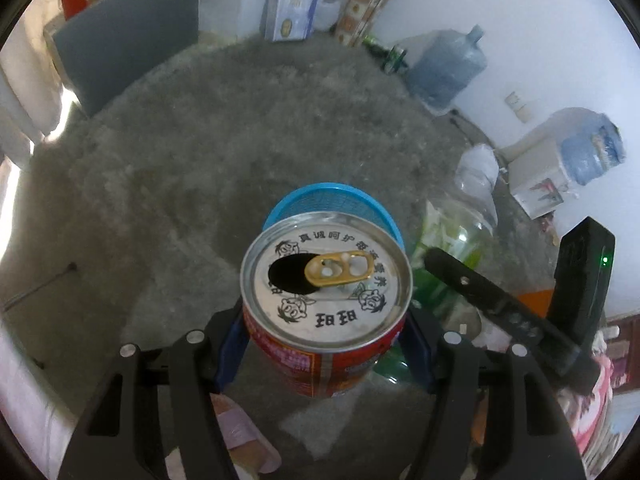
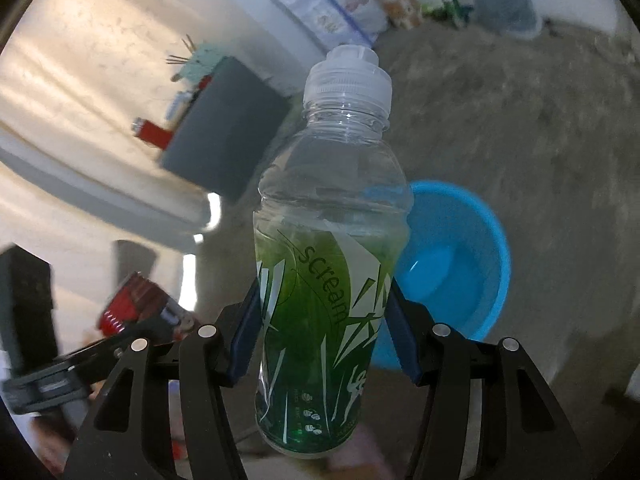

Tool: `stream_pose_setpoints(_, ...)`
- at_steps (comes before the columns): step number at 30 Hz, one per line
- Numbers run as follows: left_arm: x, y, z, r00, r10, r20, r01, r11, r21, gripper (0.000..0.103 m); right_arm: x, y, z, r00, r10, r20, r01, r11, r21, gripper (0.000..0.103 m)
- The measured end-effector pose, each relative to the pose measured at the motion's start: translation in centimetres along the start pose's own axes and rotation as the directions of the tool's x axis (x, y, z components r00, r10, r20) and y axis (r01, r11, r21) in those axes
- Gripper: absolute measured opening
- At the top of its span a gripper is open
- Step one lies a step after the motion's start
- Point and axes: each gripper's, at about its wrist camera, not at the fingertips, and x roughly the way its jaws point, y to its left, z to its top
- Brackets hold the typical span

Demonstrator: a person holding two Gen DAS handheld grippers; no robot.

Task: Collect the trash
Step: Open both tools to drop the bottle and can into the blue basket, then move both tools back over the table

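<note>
My left gripper (image 1: 326,344) is shut on a red drink can (image 1: 326,280) with an opened silver top and gold tab; the blue pads press its sides. Just beyond the can, on the grey floor, stands a blue plastic basin (image 1: 332,204), mostly hidden by the can. My right gripper (image 2: 322,332) is shut on a clear plastic bottle (image 2: 332,216) with a green label and a clear cap. The same basin (image 2: 452,256) lies behind and to the right of the bottle. The bottle (image 1: 460,236) and the right gripper's black body (image 1: 516,316) show at the right of the left wrist view.
A grey concrete floor (image 1: 240,132) spreads ahead. Large water jugs (image 1: 448,68) and a white dispenser (image 1: 540,176) stand along the right wall. A dark grey cabinet (image 1: 128,48) stands at left, a blue-white box (image 1: 296,0) at the back. A pink slipper (image 1: 244,436) is below.
</note>
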Motion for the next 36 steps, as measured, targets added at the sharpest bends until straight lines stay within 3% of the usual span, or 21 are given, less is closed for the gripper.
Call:
stream_pose_setpoints(5,4.2,0.9,2.6,0.999,0.025,-0.024,-0.026,0.998,-0.049,0.064,5.9,-1.2,1.2,0.999,-0.032,-0.012,0.032,0.999,0.005,0.056)
stream_pose_setpoints(11,7.7,1.7,3.2,0.996,-0.027,-0.09,0.016,0.992,-0.122,0.066,10.1,-4.6,4.3,0.994,-0.017,-0.112,0.026,0.997,0.077,0.074)
stream_pose_setpoints(16,7.4,0.5,3.0,0.998,-0.04,-0.058,0.035,0.995,-0.09,0.066,9.2,-6.9,3.4,0.993,0.019,-0.119,0.002,0.985,0.171,0.074)
stream_pose_setpoints(18,6.7,0.5,2.9,0.998,-0.037,-0.051,0.033,0.996,-0.086,0.066,7.6,-4.8,2.7,0.993,0.017,-0.121,0.004,0.986,0.168,0.074)
stream_pose_setpoints(24,2.9,-0.5,2.8,1.0,-0.026,0.01,0.026,0.998,-0.054,0.066,2.4,-3.3,2.3,0.994,0.037,-0.099,-0.019,0.984,0.177,0.074)
stream_pose_setpoints(28,-1.9,-1.4,2.0,0.996,-0.042,0.073,0.043,0.999,-0.014,0.066,-2.7,-2.2,1.5,0.996,0.067,-0.066,-0.056,0.987,0.153,0.074)
stream_pose_setpoints(36,-13.9,-2.0,-4.9,0.975,-0.018,0.22,-0.008,0.993,0.117,0.074,-10.0,-0.5,-3.0,0.994,0.104,-0.026,-0.1,0.989,0.108,0.074)
